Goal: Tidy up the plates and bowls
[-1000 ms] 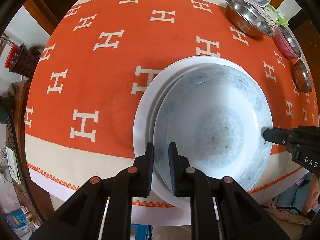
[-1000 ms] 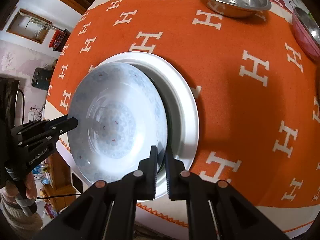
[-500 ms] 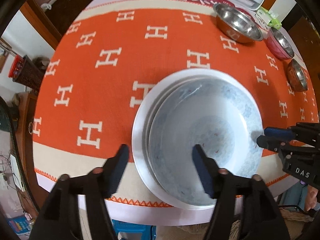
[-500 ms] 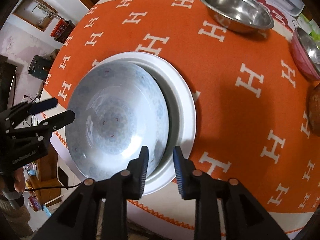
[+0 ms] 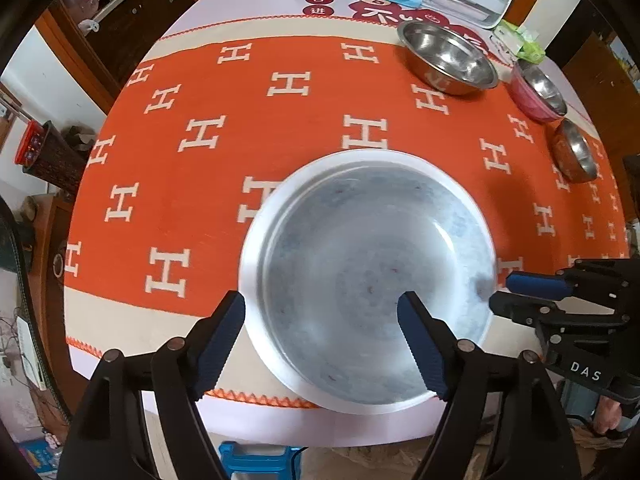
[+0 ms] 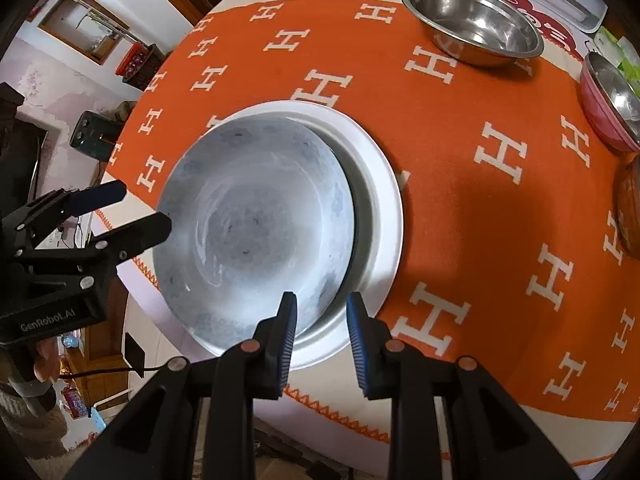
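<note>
Left wrist view: the left gripper (image 5: 320,328) occupies the 6 o'clock position with its jaws spread wide and nothing held; one finger lies outside the plate rim, the other over the plate interior. Directly ahead, the patterned plate (image 5: 372,276) sits nested in the white plate (image 5: 256,240), near the front edge of the orange tablecloth (image 5: 192,184). At 3 o'clock, the right gripper (image 5: 512,292) is just beside the plate rim, jaws partly apart and gripping nothing.

Right wrist view: the right gripper (image 6: 322,328) has its fingers on either side of the near rim of the patterned plate (image 6: 252,220), not closed on it. The patterned plate is offset toward 9 o'clock within the white plate (image 6: 380,208). The left gripper (image 6: 132,212) enters at 9 o'clock.

Farther back, at 1 to 2 o'clock: steel bowl (image 5: 450,62), pink bowl (image 5: 538,92), small brown bowl (image 5: 574,154).
</note>
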Motion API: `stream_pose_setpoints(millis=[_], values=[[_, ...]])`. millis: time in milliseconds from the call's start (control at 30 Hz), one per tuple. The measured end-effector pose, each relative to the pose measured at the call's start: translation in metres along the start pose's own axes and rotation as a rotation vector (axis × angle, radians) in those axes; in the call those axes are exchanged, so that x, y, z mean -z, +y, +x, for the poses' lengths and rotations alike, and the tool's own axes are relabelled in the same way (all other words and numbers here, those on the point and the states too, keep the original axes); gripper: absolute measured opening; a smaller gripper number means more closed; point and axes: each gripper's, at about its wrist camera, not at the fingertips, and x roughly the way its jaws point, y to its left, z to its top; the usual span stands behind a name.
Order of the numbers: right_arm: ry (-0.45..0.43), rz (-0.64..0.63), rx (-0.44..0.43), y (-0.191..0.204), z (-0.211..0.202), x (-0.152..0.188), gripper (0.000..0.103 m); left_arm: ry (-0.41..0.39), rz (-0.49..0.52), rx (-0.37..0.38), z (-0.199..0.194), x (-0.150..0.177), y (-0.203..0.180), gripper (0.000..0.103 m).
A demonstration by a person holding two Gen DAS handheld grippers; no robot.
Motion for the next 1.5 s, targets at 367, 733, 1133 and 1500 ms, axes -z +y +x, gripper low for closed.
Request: stream_pose_setpoints(millis=[367, 733, 1133, 1500], values=[[-0.058, 0.010, -0.004, -0.007, -0.023, 0.014, 0.026, -0.048, 0.014, 0.032, -0.019, 0.000, -0.026, 0.086], [-0.174, 0.053, -0.019, -0.032, -0.066, 0.023, 0.026, -0.144, 0.036, 0.046, -0.050, -0.029, -0.060, 0.086], [-0.360, 0.063, 0.062, -0.082, -0.140, -0.001, 0.026, -0.271, 0.076, -0.009, -0.088, -0.075, -0.100, 0.086], [-0.431, 0.199, 0.049, -0.149, -0.164, -0.051, 0.026, -0.292, 0.091, -0.005, -0.081, -0.137, -0.115, 0.086]])
